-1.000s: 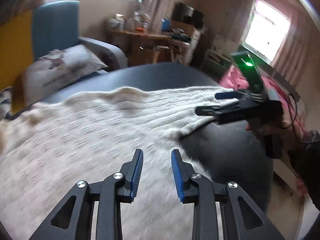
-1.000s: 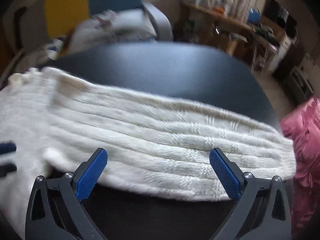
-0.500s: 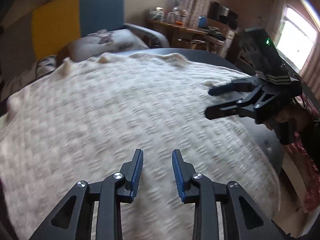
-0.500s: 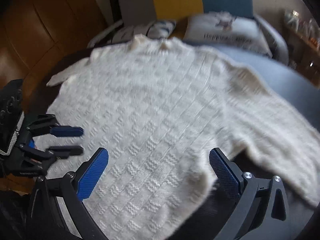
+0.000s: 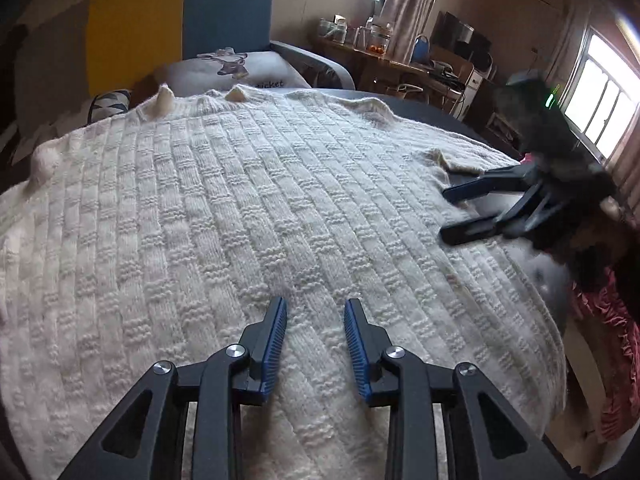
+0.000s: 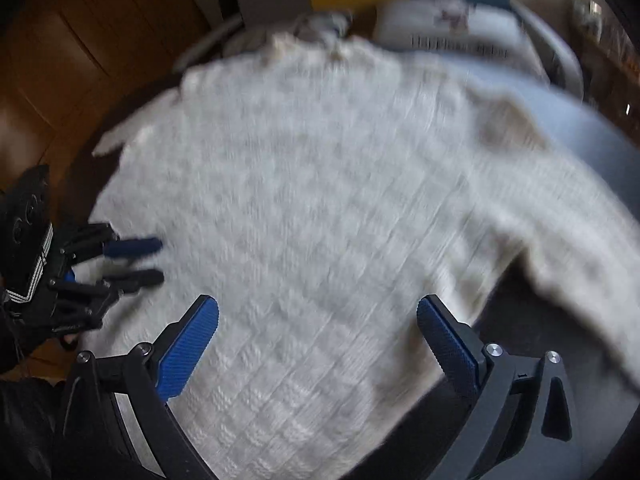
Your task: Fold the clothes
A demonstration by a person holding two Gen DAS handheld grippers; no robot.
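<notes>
nearest, left gripper (image 5: 316, 312) poised over the lower middle of a cream knitted sweater (image 5: 248, 216), blue pads parted a little, nothing pinched between them. right gripper (image 6: 318, 312) spread wide above the same knit, empty, its own view blurred. seen from the left wrist, right gripper off at the sweater's right edge by the armpit, jaws apart, not clearly gripping the fabric. sweater spread flat, front or back up not clear, across a dark round table (image 5: 432, 114), one sleeve (image 6: 568, 240) trailing away to the right, collar at the far side. beyond the table, a pillow (image 5: 236, 70) with a print, resting on a blue armchair (image 5: 228, 12). farther right, a cluttered wooden desk (image 5: 396, 66), curtains and bright windows. pink cloth (image 5: 608, 360) low at the right.
</notes>
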